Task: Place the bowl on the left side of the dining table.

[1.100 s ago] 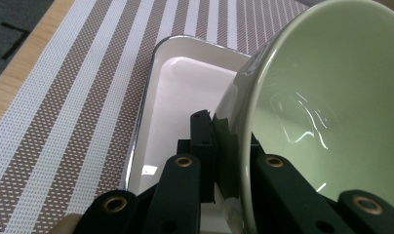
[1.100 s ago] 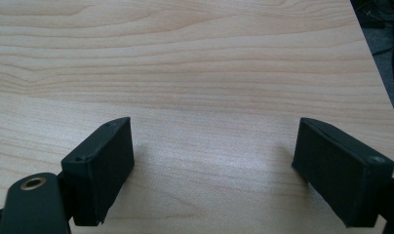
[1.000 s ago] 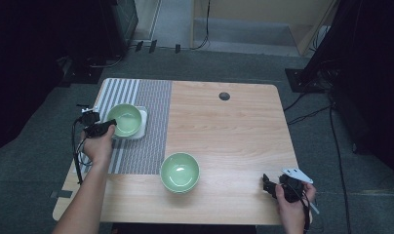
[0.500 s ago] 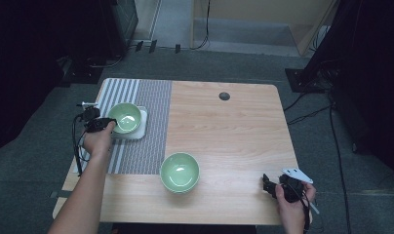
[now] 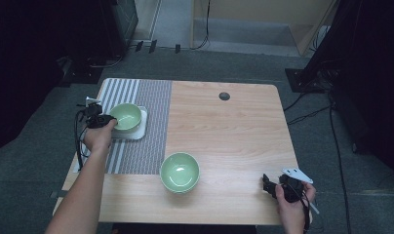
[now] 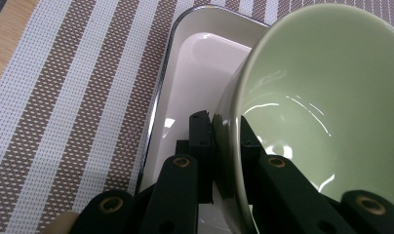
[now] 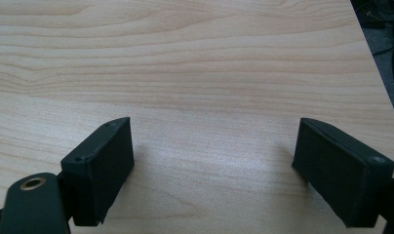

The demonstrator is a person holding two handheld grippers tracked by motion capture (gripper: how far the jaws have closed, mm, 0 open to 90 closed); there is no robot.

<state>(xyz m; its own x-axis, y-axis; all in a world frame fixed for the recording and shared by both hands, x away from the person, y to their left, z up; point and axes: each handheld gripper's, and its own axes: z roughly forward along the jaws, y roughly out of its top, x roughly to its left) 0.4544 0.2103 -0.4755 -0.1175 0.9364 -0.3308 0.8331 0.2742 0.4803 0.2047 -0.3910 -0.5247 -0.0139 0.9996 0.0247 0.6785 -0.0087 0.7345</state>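
Observation:
A green bowl (image 5: 126, 116) sits in a white tray (image 5: 143, 123) on the striped mat (image 5: 148, 105) at the table's left. My left gripper (image 5: 107, 120) is shut on the near rim of this green bowl (image 6: 326, 97), one jaw inside and one outside, over the white tray (image 6: 195, 63). A second green bowl (image 5: 180, 171) stands alone near the table's front middle. My right gripper (image 5: 269, 187) rests low at the front right corner, open, with bare wood between its jaws (image 7: 214, 168).
A small dark round hole (image 5: 224, 96) marks the wooden table (image 5: 234, 131) near its far edge. Dark floor, cables and equipment stands surround the table. The person's forearms come in from the bottom.
The left hand with its gripper has moved away from the person along the mat's left side, and the green bowl it grips has shifted slightly. The right gripper has not moved.

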